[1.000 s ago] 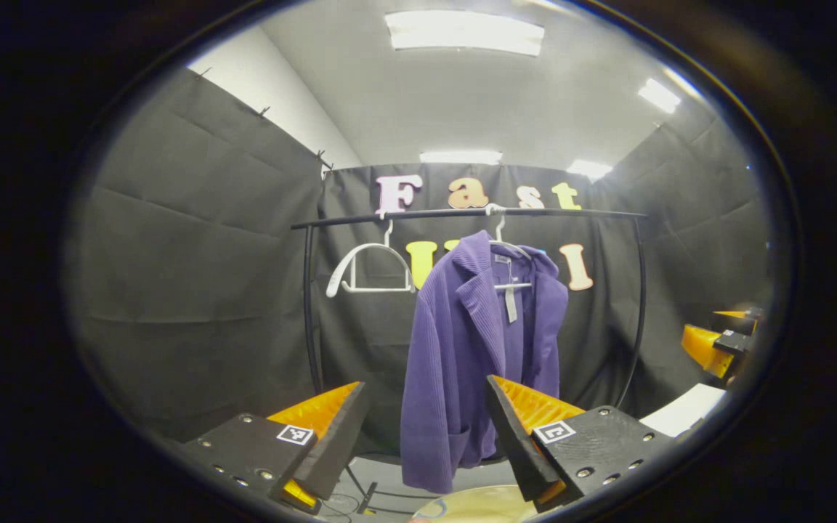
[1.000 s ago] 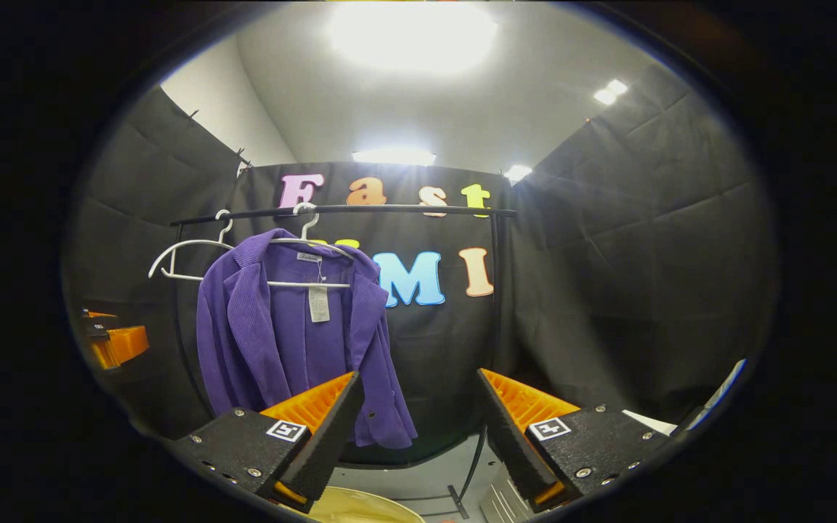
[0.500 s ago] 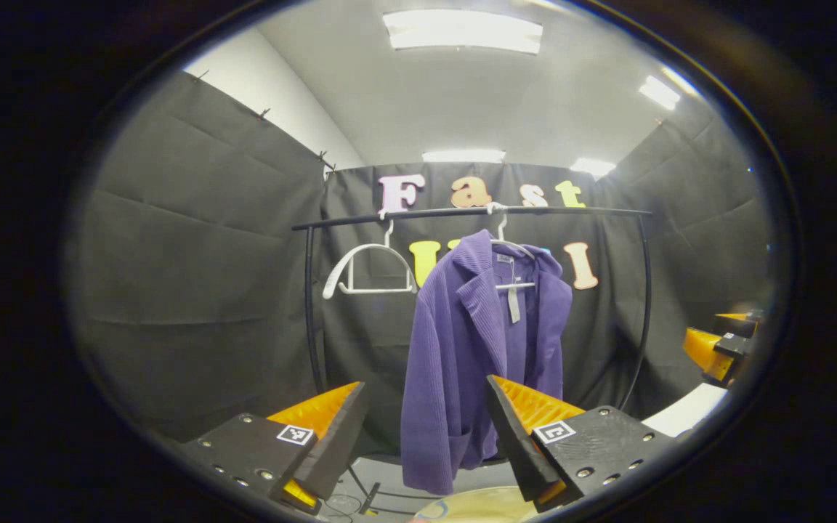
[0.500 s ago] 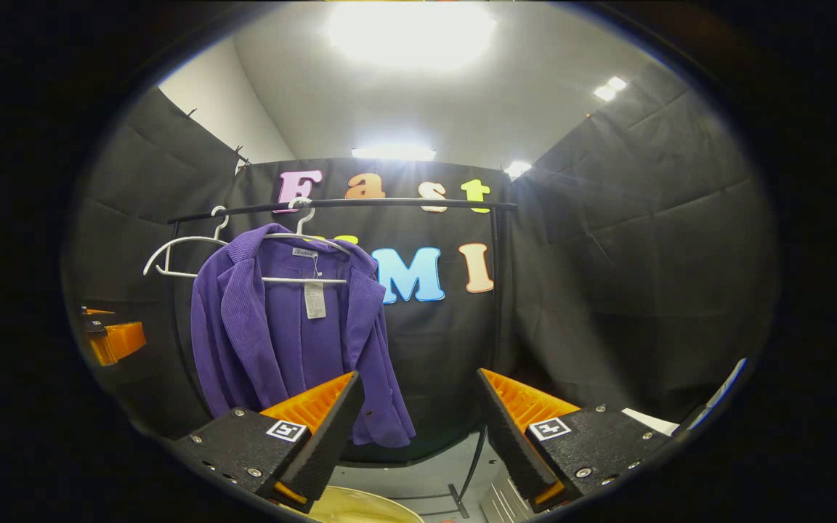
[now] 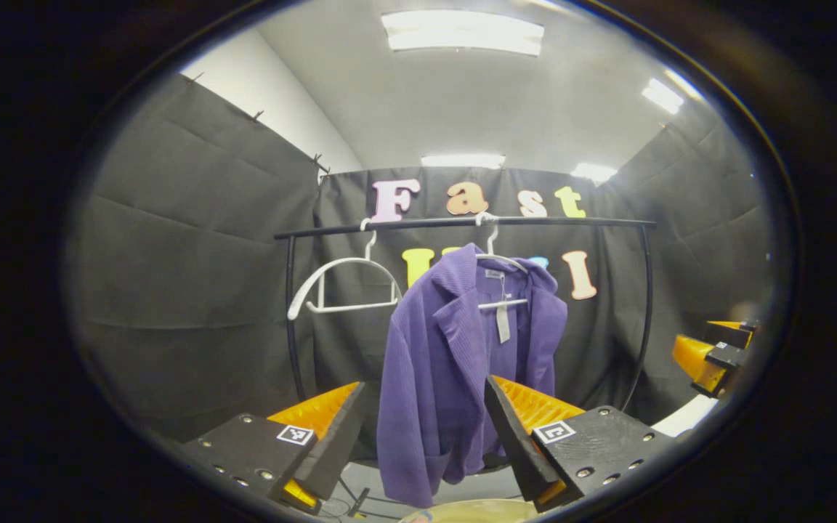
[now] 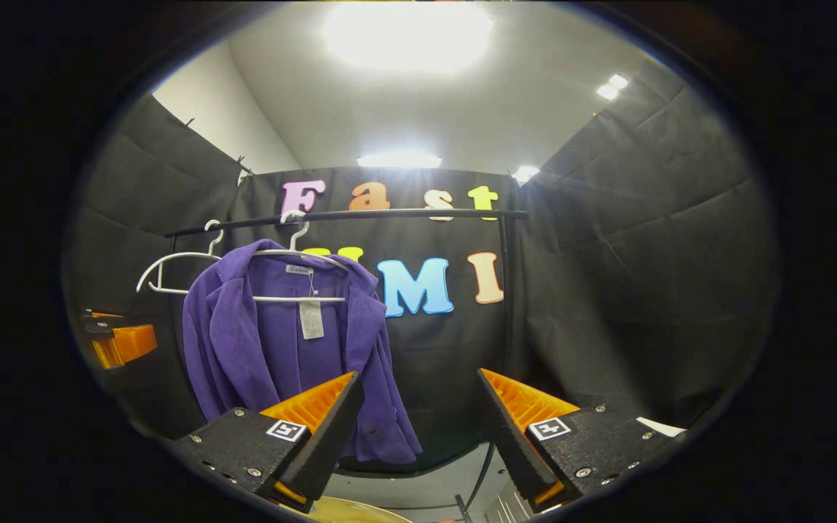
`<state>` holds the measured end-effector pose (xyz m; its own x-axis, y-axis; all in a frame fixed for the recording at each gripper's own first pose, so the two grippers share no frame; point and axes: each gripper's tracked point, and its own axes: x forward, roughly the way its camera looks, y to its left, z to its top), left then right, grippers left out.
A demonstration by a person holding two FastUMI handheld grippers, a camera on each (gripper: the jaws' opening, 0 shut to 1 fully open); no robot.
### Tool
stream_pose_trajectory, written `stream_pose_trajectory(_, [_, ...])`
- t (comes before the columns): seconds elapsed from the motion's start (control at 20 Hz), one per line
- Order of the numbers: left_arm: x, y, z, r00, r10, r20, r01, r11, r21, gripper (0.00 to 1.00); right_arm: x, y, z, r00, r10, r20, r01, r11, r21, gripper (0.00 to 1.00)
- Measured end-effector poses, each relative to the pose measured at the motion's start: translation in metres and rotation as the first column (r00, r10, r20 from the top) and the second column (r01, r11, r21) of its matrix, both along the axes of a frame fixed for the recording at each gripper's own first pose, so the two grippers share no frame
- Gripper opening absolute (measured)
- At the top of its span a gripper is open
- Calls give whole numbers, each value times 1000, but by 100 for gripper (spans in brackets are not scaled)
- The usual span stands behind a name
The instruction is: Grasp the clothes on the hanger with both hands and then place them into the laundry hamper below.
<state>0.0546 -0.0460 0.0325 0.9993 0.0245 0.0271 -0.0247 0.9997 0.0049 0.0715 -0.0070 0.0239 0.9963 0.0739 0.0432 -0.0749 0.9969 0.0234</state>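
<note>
1. Black garment rail point(image 5: 462, 221) spanned the booth, its bar held up by a curved upright at each end.
2. White hanger point(image 5: 495, 256) hooked on the bar, carrying a purple jacket point(image 5: 455, 363).
3. Empty white hanger point(image 5: 342, 287) hooked on the bar just beside it.
4. Floor point(image 6: 426, 483) below: grey, rail feet resting on it.

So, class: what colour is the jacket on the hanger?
The jacket is purple, with a ribbed texture; the right gripper view shows it best.
</note>
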Motion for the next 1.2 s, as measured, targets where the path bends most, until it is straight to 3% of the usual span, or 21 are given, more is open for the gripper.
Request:
stream_pose_trajectory(0.15, [18,-12,9,1000,8,9,-8,1000,-15,99,24,2,15,999,29,40,-29,1000,12,95])
stream_pose_trajectory(0.2, [23,-16,10,1000,12,9,-12,1000,-19,93,32,2,20,998,38,50,-39,999,17,95])
stream_pose_trajectory(0.65, [67,-37,29,998,64,28,-63,998,-29,93,103,21,50,987,126,104,-134,988,73,95])
stream_pose_trajectory(1.1, [116,-56,24,995,95,9,-95,995,-23,93,167,54,43,976,205,72,-212,972,104,94])
stream_pose_trajectory(1.2, [126,-56,19,994,107,1,-107,994,-15,99,180,64,39,972,225,63,-231,967,104,94])
